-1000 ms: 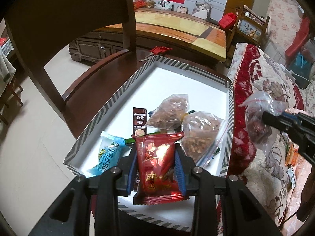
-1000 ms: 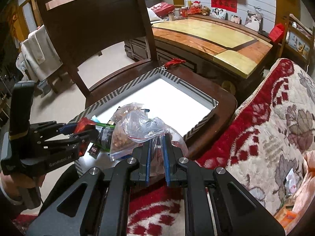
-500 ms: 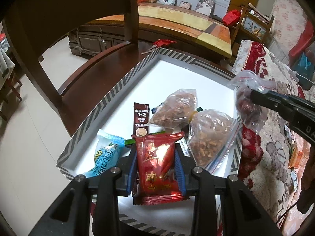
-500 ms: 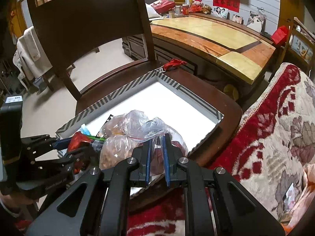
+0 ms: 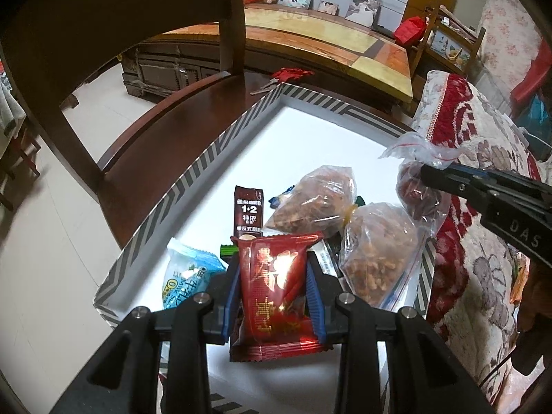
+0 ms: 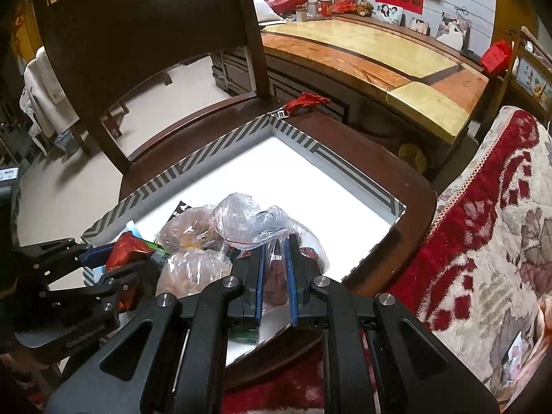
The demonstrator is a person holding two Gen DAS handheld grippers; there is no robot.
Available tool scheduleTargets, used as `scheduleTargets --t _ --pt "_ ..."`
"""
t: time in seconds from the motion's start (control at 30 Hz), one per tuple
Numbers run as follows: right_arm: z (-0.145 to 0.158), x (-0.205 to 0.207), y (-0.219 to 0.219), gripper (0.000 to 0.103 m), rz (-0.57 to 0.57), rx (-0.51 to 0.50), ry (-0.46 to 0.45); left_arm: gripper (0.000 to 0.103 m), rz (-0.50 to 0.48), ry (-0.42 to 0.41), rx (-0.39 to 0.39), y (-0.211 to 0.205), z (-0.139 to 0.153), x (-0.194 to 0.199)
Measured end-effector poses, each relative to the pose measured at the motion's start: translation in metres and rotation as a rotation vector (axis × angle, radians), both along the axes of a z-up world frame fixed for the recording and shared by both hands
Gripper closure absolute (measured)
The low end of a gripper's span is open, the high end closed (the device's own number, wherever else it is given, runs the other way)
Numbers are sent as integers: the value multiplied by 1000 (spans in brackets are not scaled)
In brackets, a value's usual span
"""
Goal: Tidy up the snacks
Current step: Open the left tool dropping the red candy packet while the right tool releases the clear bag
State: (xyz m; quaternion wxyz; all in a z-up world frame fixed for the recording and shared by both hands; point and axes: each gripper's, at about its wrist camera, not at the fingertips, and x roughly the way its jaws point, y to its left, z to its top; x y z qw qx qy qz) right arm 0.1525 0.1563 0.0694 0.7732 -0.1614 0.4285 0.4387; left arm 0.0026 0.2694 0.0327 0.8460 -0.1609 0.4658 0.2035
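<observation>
Overall light: a dim, warm indoor room is shown in both views.
Brightest area: the white floor of the striped box [image 5: 310,145] is blown out, with detail lost.
Glare: specular highlights are seen on the red snack packet [image 5: 276,283] and on the clear bags [image 6: 255,220].
Shadows: the chair back [image 6: 145,27] is rendered nearly black.
Distortion: straight edges are bent by the fisheye; corners are vignetted black.
Focus: the far wall is rendered softly; near objects are kept sharp.

Date bag [image 5: 419,191] now over box [image 5: 193,176]
</observation>
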Motion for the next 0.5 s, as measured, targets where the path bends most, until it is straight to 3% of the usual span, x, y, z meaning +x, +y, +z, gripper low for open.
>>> scheduleTargets --t 0.5 --pt "-28 3 27 93 29 -84 7 66 10 2 20 1 -2 2"
